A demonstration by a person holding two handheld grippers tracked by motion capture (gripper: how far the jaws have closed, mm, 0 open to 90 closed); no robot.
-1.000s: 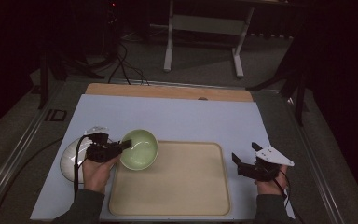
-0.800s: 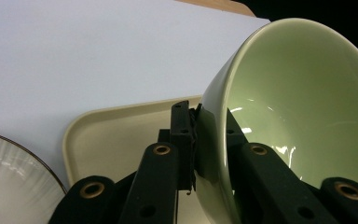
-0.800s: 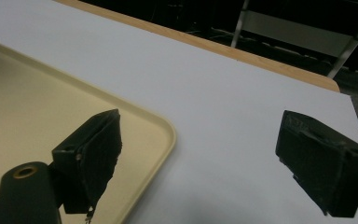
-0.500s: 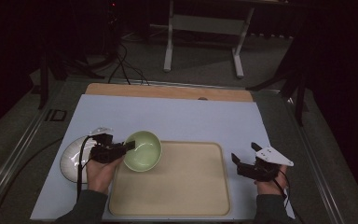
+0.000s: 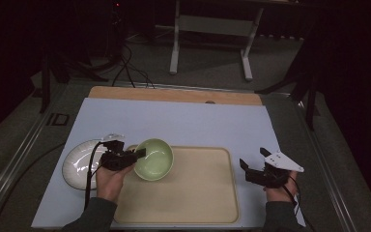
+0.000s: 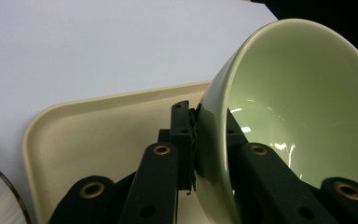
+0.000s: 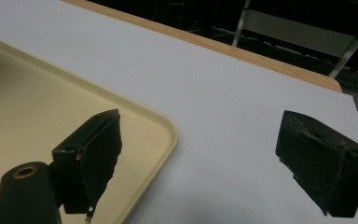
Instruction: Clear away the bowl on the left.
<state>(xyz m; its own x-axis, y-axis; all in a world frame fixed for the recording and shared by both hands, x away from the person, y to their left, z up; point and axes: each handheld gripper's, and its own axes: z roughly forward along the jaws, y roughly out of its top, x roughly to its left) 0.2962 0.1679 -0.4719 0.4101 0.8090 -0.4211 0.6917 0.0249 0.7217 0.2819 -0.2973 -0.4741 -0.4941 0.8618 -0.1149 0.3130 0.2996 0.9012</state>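
**One bowl gripped, one tray, one plate**

Two grippers are at work. The left gripper (image 5: pixel 137 155) is clamped on the rim of the single green bowl (image 5: pixel 154 159); in the left gripper view its jaws pinch the bowl's wall (image 6: pixel 214 140), one inside and one outside. The bowl tilts, its mouth facing up and toward 3 o'clock in the high view, over the tray's corner at 10 o'clock.

The right gripper (image 5: pixel 253 166) stands with its jaws wide apart and nothing between them, just beside the tray's edge at 3 o'clock. In the right gripper view, the tray corner (image 7: pixel 165 128) lies below one of its fingers (image 7: pixel 98 154).

There is one cream tray (image 5: pixel 193 198), bare where it shows, lying on the pale blue mat (image 5: pixel 174 121) that covers the tabletop. One white plate (image 5: pixel 77 166) lies on the mat at 9 o'clock from the tray, just beside it and partly under the left hand (image 5: pixel 108 179). The right hand (image 5: pixel 280 191) holds its gripper at 4 o'clock on the mat.
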